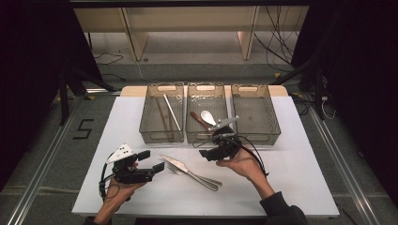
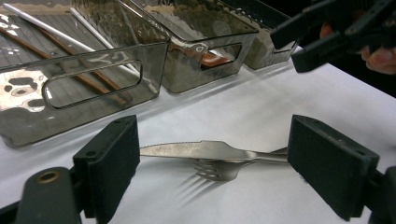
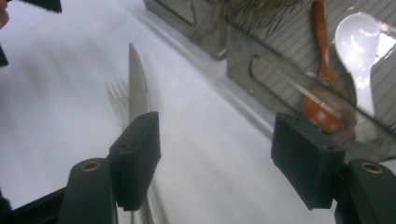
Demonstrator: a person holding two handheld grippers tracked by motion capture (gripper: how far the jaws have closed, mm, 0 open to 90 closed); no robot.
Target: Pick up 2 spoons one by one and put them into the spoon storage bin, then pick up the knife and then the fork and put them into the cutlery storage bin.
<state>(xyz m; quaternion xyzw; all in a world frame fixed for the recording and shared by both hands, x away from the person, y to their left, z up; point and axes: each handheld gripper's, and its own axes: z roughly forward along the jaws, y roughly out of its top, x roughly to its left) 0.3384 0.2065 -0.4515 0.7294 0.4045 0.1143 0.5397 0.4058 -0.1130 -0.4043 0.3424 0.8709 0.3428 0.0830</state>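
Both empty, parted grippers (image 1: 157, 161) (image 1: 204, 153) flank the knife (image 1: 174, 163) and fork (image 1: 195, 176) between them.

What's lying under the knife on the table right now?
A fork lies under the knife, crossing it, tines poking out toward the left tool. Where they cross, the knife covers part of the fork's neck.

Three bins (image 1: 205, 112) sit in a row at the desk's (image 1: 291, 164) far edge. Left of the middle bin, chopsticks (image 1: 162, 115) and a white stick (image 1: 172, 111); inside it, a white spoon (image 1: 208, 116) (beside a brown one (image 1: 199, 120)).
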